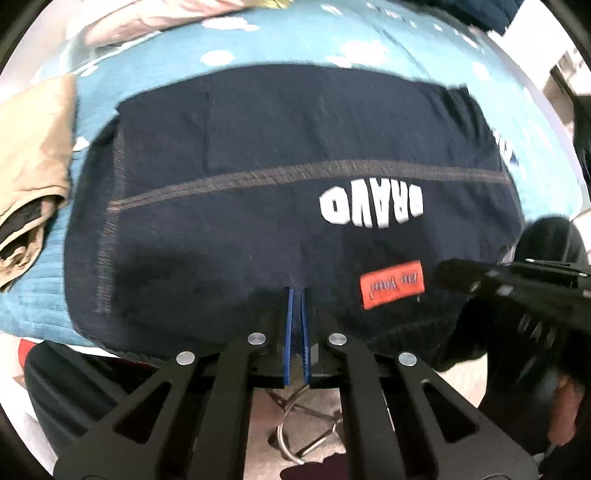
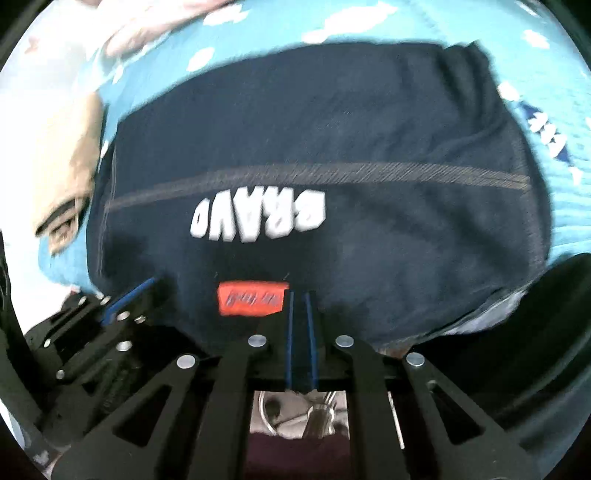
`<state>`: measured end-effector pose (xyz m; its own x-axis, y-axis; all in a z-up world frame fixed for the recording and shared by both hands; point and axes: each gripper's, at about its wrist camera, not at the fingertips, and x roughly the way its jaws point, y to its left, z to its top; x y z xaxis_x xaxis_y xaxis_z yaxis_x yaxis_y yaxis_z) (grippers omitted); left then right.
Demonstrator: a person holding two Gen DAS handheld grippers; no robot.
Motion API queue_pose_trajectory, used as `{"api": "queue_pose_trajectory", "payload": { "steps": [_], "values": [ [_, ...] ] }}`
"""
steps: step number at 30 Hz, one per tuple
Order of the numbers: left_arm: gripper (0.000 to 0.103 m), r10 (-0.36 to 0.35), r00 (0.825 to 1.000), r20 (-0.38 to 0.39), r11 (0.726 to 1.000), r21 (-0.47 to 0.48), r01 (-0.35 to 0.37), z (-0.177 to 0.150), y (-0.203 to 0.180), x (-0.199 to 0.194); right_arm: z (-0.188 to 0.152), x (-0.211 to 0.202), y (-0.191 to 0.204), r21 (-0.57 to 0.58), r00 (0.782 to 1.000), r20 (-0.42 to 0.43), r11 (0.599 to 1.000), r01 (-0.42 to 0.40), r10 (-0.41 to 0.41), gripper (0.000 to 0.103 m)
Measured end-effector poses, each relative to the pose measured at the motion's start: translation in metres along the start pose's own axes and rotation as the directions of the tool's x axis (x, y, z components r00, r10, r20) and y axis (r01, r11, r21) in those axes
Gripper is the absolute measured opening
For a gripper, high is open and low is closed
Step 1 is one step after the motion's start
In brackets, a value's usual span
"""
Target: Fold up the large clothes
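Observation:
A folded navy garment (image 1: 280,147) with white "BRAVO" lettering (image 1: 371,208) and an orange label (image 1: 392,284) lies on the blue bed cover (image 1: 277,40); it also fills the right wrist view (image 2: 332,129). My left gripper (image 1: 296,291) has its blue fingers pressed together at the garment's near edge. My right gripper (image 2: 300,295) is shut at the near edge beside the orange label (image 2: 253,297). Whether either gripper pinches cloth is unclear. The right gripper's body (image 1: 517,284) shows in the left wrist view, and the left gripper (image 2: 127,299) in the right wrist view.
A folded beige garment (image 1: 33,177) lies left of the navy one, also seen in the right wrist view (image 2: 70,173). Pink cloth (image 1: 147,22) sits at the far side of the bed. The bed's near edge runs below the garment.

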<state>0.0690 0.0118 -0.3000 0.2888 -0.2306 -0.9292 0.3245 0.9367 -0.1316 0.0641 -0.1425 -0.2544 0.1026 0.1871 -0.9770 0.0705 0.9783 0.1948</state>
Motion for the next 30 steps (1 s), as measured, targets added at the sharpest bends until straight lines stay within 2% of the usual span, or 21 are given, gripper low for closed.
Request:
{"api": "queue_pose_trajectory", "payload": {
  "steps": [2, 4, 5, 9, 14, 15, 16, 17, 18, 19, 20, 23, 26, 30],
  "values": [
    [0.005, 0.004, 0.999, -0.04, 1.0, -0.005, -0.004, -0.002, 0.001, 0.013, 0.001, 0.015, 0.005, -0.011, 0.999, -0.042, 1.0, 0.015, -0.015, 0.009],
    [0.009, 0.018, 0.996, -0.088, 0.999, -0.029, -0.021, -0.007, 0.002, 0.033, 0.004, 0.035, 0.004, -0.022, 0.998, -0.047, 0.999, 0.042, -0.043, 0.009],
    [0.009, 0.002, 0.996, -0.086, 0.999, -0.044, -0.006, -0.007, 0.005, 0.043, 0.005, 0.044, 0.004, -0.024, 0.998, -0.045, 0.998, 0.049, -0.05, 0.005],
    [0.009, -0.003, 0.996, -0.084, 0.999, -0.051, -0.002, -0.005, 0.005, 0.045, 0.008, 0.048, 0.014, -0.049, 0.995, -0.034, 0.995, 0.09, -0.092, 0.006],
    [0.011, -0.029, 0.997, -0.076, 0.997, -0.074, 0.023, -0.011, 0.008, 0.038, 0.005, 0.039, 0.005, 0.013, 0.999, -0.037, 1.0, -0.002, 0.003, 0.012],
    [0.017, -0.034, 0.996, -0.081, 0.996, -0.088, 0.027, -0.012, 0.01, 0.035, 0.006, 0.037, 0.002, 0.027, 0.999, -0.039, 0.999, -0.024, 0.025, 0.013],
    [0.027, -0.038, 0.996, -0.083, 0.994, -0.102, 0.03, -0.015, 0.013, 0.032, 0.006, 0.034, -0.001, 0.042, 0.998, -0.041, 0.998, -0.055, 0.057, 0.02],
    [0.037, -0.04, 0.996, -0.08, 0.994, -0.109, 0.031, -0.016, 0.016, 0.029, 0.007, 0.032, -0.002, 0.06, 0.994, -0.042, 0.993, -0.102, 0.105, 0.033],
    [0.059, -0.029, 0.997, -0.066, 0.993, -0.116, 0.021, -0.016, 0.016, 0.024, 0.007, 0.029, -0.002, 0.072, 0.99, -0.041, 0.989, -0.129, 0.132, 0.041],
    [0.065, 0.002, 0.999, -0.05, 0.993, -0.121, -0.008, -0.016, 0.017, 0.019, 0.008, 0.026, -0.002, 0.088, 0.99, -0.033, 0.987, -0.137, 0.14, 0.05],
    [0.066, 0.034, 0.999, -0.026, 0.992, -0.123, -0.037, -0.016, 0.019, 0.012, 0.008, 0.022, -0.002, 0.097, 0.991, -0.026, 0.987, -0.131, 0.134, 0.063],
    [0.073, 0.026, 1.0, 0.0, 0.987, -0.159, -0.026, -0.013, 0.027, 0.0, 0.012, 0.012, 0.001, 0.09, 0.992, 0.007, 0.988, -0.123, 0.123, 0.083],
    [0.074, 0.048, 0.998, 0.026, 0.985, -0.168, -0.043, -0.013, 0.03, -0.011, 0.012, 0.003, -0.002, 0.076, 0.999, 0.044, 0.997, -0.008, 0.005, 0.088],
    [0.078, 0.072, 0.996, 0.046, 0.986, -0.155, -0.064, -0.01, 0.025, -0.02, 0.011, -0.005, -0.014, 0.117, 0.996, 0.085, 0.993, 0.004, -0.014, 0.092]
  ]
}}
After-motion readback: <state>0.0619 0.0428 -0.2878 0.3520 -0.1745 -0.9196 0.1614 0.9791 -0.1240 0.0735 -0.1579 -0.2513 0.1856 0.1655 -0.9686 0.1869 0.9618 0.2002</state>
